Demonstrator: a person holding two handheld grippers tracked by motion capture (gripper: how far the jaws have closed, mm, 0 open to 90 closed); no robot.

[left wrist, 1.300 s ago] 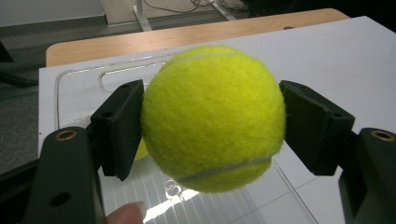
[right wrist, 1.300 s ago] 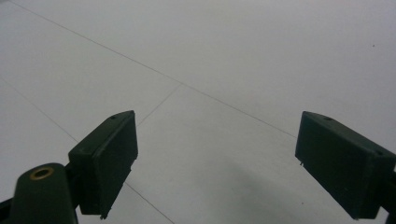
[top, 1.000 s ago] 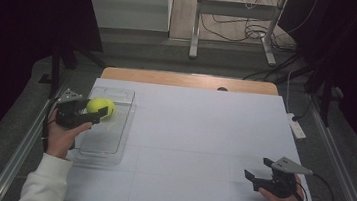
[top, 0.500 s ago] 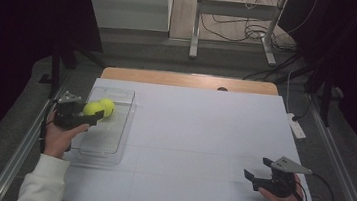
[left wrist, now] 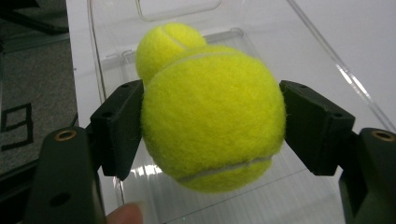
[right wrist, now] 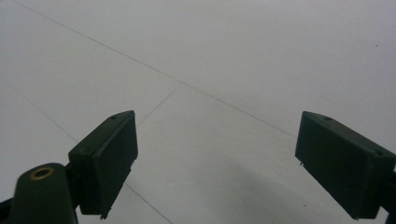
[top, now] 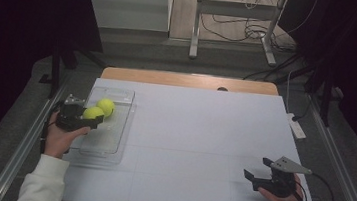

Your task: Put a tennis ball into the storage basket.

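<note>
Left gripper (left wrist: 212,126) clamped on a tennis ball (top: 92,113), held over the clear tray (top: 111,146) beside a second ball (top: 106,106). Right gripper (top: 261,172) spread apart above the white table (top: 203,133).

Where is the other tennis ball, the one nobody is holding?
In the high view the loose tennis ball lies in the clear tray at the table's left, just beyond the held ball in the left gripper.
</note>
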